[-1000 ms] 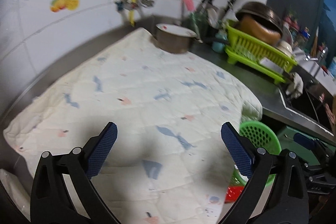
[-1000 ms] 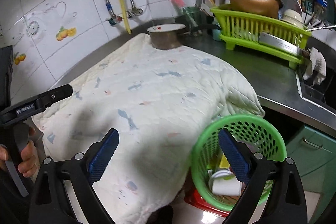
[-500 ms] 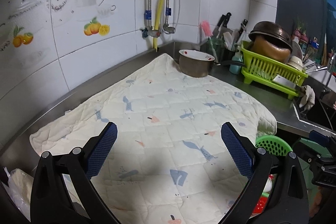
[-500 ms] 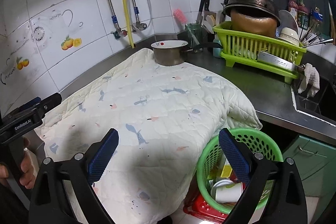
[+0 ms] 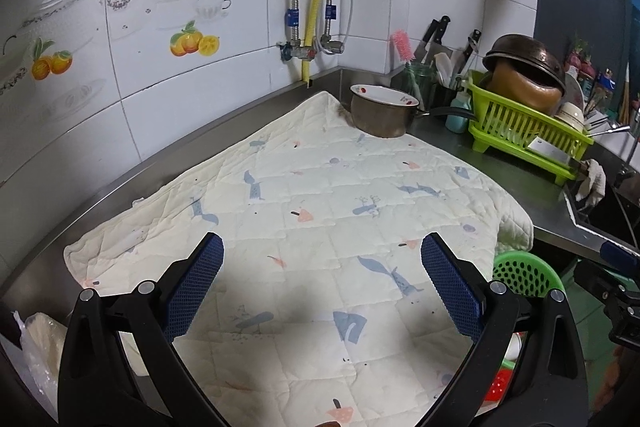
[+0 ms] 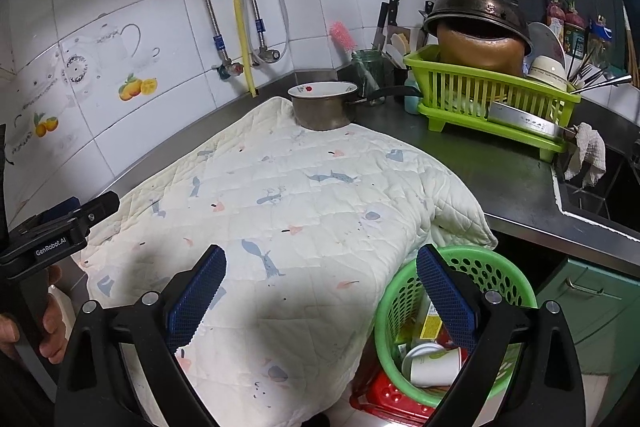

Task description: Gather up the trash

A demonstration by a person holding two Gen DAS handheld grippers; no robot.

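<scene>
— What are your jaws doing?
— Both my left gripper and right gripper are hanging spread, gripping nothing, above the quilted cloth on the worktop.
— And the trash?
— It's sitting in the green basket: a paper cup, maybe cartons.

White tiled walls with fruit decals meet a steel counter; green cabinets stand below.

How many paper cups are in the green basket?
1 is clear: a white paper cup on its side at the bottom of the green basket. Other trash there may hide more.
</scene>
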